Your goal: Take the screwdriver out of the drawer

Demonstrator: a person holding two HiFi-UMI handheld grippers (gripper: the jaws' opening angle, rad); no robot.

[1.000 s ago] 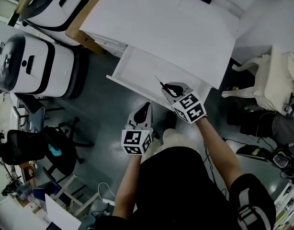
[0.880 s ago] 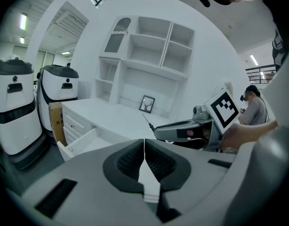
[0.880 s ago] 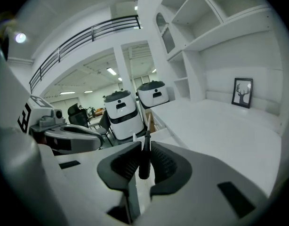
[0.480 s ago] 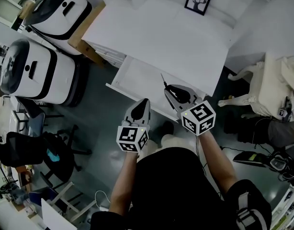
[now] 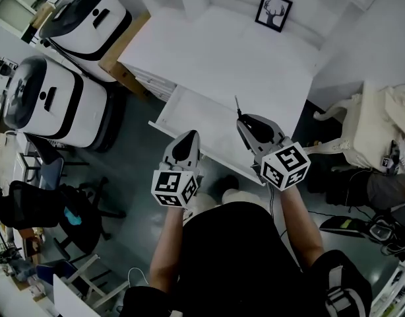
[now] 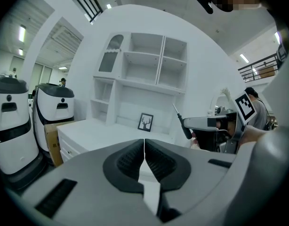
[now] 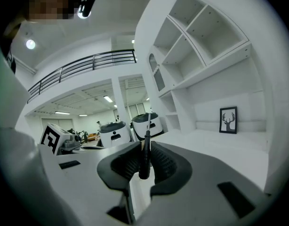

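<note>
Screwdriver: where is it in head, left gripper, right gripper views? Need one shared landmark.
Head view: screwdriver right of centre, sticking out of the right gripper.
Left gripper view: screwdriver right of centre, in the right gripper, tip up-left.
Right gripper view: screwdriver dead centre, clamped between the jaws, shaft up.
Shared landmark: framed deer picture, visible in all three.

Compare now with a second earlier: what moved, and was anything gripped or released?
Both tongs rose from the open drawer toward the head camera. The right tongs carried the screwdriver up; the left tongs rose shut and empty. Nothing newly gripped or released. Unchanged: drawer open, screwdriver clamped.
</note>
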